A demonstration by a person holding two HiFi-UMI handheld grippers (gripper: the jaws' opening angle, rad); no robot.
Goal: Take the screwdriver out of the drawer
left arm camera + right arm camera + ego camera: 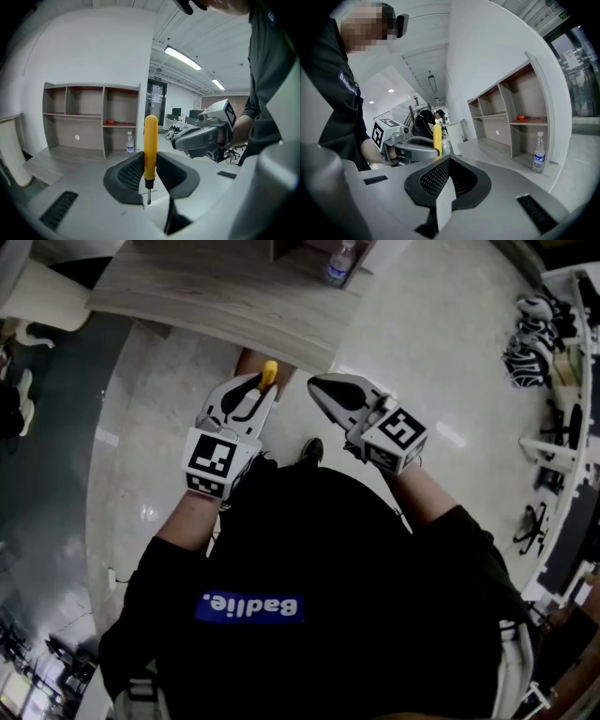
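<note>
Left gripper (150, 161), low in the middle of its own view, pinches the yellow-handled screwdriver (150, 140) near the handle's base. The handle points up and the tip down, probably to stop it swinging. Right gripper (449, 160), jaws pressed together on nothing, idles alongside. Both hang below the wooden desk (206, 287) at the head view's top. No drawer shows, so the tool looks already out.

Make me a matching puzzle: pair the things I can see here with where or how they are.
Things:
1. yellow screwdriver
2. water bottle
3. red-handled item
4. right tool

Places or states:
A. lying in a compartment of the shelf unit
B. closed, holding nothing
C. clamped upright in the left tool
D. standing on the desk

Pairs: 1-C, 2-D, 3-A, 4-B
</note>
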